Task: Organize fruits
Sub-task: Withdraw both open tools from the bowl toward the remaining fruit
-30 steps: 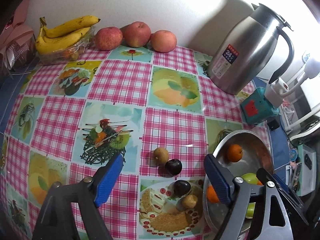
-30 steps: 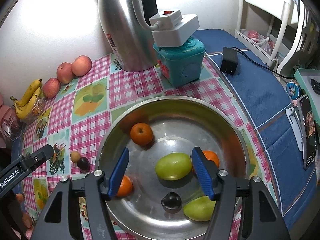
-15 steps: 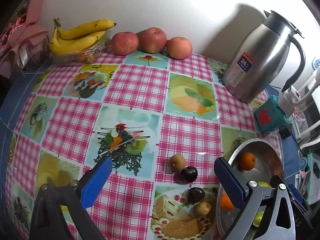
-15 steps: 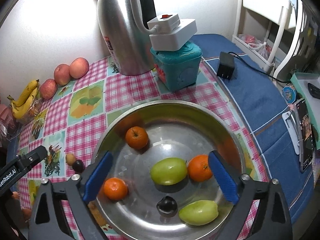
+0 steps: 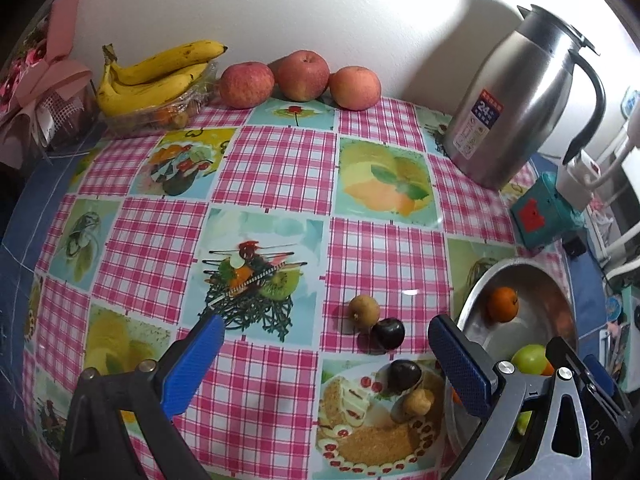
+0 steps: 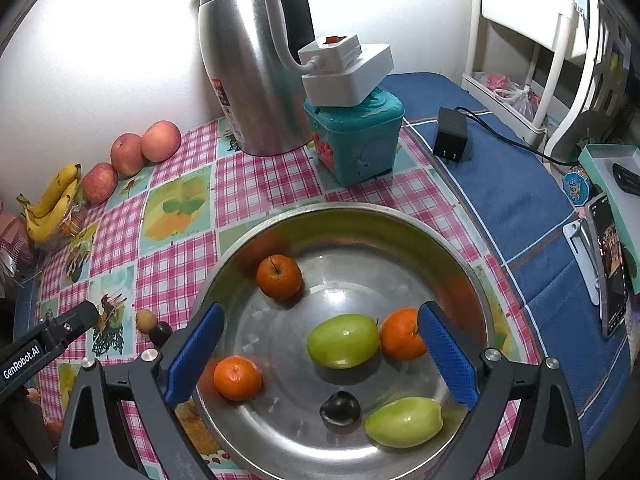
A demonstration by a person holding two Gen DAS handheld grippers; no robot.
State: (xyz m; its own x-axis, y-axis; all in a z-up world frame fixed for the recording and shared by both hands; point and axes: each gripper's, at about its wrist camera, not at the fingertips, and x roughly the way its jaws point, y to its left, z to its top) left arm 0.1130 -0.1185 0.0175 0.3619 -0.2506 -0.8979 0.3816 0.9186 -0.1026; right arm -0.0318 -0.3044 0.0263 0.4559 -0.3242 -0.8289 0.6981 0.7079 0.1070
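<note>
- A bunch of bananas (image 5: 156, 76) lies at the far left by the wall, on a clear packet, with three red apples (image 5: 302, 76) in a row just to its right.
- The left gripper (image 5: 324, 360) hangs over the pink checked tablecloth (image 5: 276, 168); its jaws have just been opening and stand wide apart, pressing on nothing.
- On the cloth ahead of it, a small brown fruit (image 5: 363, 312) touches a dark plum (image 5: 388, 333); nearer the camera, a second dark plum (image 5: 405, 375) and a second brown fruit (image 5: 418, 402) lie close together.
- The steel bowl (image 6: 400, 220) sits to the right of these, holding three oranges (image 6: 279, 277), two green fruits (image 6: 343, 341) and a dark plum (image 6: 340, 408).
- The right gripper (image 6: 320, 356) hovers over the bowl; its jaws too have just been opening and are spread wide, gripping nothing.
- Behind the bowl stand a steel jug (image 6: 256, 80) and a teal box (image 6: 356, 140).
</note>
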